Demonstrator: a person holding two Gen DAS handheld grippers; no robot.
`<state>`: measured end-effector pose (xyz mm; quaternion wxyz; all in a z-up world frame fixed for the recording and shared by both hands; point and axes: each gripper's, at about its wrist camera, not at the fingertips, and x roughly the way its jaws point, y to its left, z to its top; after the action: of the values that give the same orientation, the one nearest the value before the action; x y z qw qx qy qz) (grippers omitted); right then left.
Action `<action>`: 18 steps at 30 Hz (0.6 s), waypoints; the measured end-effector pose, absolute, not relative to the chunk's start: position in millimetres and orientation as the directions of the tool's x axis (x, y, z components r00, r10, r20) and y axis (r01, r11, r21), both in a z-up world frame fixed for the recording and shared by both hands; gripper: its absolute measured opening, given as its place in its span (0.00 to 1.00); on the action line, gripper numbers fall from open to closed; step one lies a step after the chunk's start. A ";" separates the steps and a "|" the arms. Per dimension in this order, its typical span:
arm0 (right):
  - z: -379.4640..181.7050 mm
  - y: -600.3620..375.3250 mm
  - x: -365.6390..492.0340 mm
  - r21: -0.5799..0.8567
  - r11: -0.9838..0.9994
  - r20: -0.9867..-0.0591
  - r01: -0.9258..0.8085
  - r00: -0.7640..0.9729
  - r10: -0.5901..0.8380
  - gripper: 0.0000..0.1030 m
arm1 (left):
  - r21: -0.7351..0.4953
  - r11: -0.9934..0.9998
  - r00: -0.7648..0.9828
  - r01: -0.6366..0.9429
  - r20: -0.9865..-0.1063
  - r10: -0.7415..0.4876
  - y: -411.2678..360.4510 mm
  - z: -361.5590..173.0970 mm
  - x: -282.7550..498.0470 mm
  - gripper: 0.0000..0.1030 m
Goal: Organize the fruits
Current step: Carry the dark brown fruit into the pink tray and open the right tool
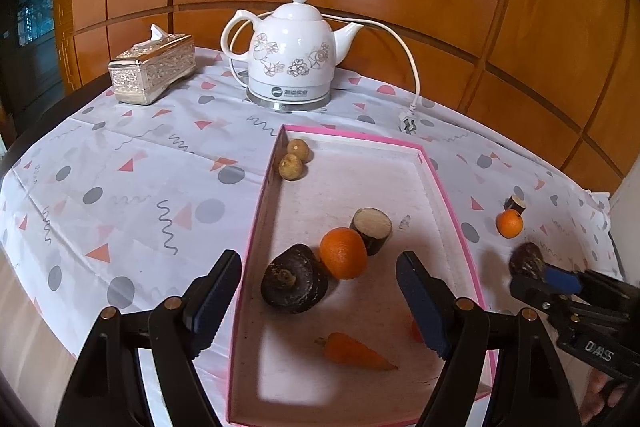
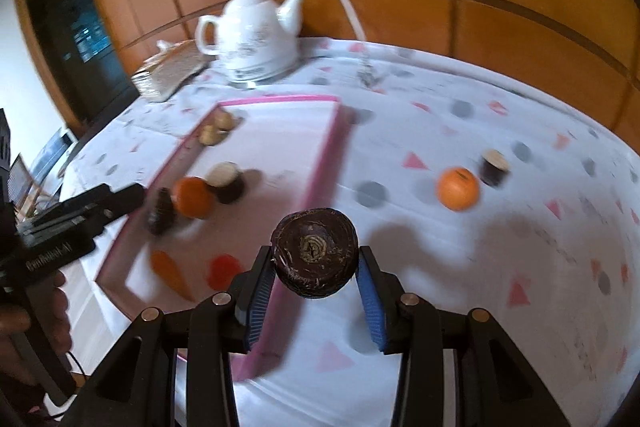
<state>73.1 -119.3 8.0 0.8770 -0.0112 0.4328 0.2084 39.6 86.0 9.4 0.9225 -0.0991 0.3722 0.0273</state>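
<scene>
Counter (image 1: pixel 132 195) under a white cloth with grey dots and pink triangles, wood-panelled wall behind. Pink-rimmed tray (image 1: pixel 256 227) mid-counter, white floral electric kettle (image 1: pixel 290 55) on its base behind it, cord and plug (image 1: pixel 408 125) lying to the right, embossed tissue box (image 1: pixel 154 71) at far left. Left hand-held gripper (image 1: pixel 316 303) hangs over the tray's near end, jaws wide apart, nothing between them. In the tray: dark water chestnut (image 1: pixel 294 285) touching an orange (image 1: pixel 343 253), cut sugarcane piece (image 1: pixel 372 229) just behind, carrot (image 1: pixel 356 351) near the front, two longans (image 1: pixel 294 159) in the far left corner. Right hand-held gripper (image 2: pixel 316 269) clamps a second water chestnut (image 2: pixel 316 251), above the cloth just beside the tray's right rim. Well apart on the cloth: small orange (image 2: pixel 458 189) touching a small sugarcane stub (image 2: pixel 495 167). Right view is blurred.
</scene>
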 end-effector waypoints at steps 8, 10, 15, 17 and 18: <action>8.2 -72.7 91.5 0.160 0.879 -0.768 -0.449 0.502 0.396 0.40 | -0.180 0.973 0.718 -0.146 -0.695 -0.021 99.4 6.5 36.6 0.78; 6.2 -64.8 95.2 0.158 0.875 -0.773 -0.459 0.494 0.398 0.40 | -0.181 0.972 0.717 -0.152 -0.697 -0.017 102.0 5.8 36.1 0.78; -4.8 -48.0 104.8 0.148 0.874 -0.792 -0.463 0.474 0.385 0.41 | -0.184 0.969 0.714 -0.162 -0.700 -0.014 107.7 4.4 33.7 0.78; -6.5 -48.4 104.8 0.153 0.880 -0.792 -0.451 0.476 0.382 0.42 | -0.187 0.969 0.715 -0.159 -0.699 -0.018 108.5 4.2 33.0 0.78; -6.9 -50.1 104.0 0.164 0.880 -0.789 -0.445 0.476 0.388 0.42 | -0.185 0.970 0.713 -0.159 -0.701 -0.017 108.6 3.7 33.2 0.78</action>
<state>104.0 -50.1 -6.9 0.8586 -0.0316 0.4505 0.2425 33.2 108.6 3.7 0.9181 -0.1168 0.3767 0.0385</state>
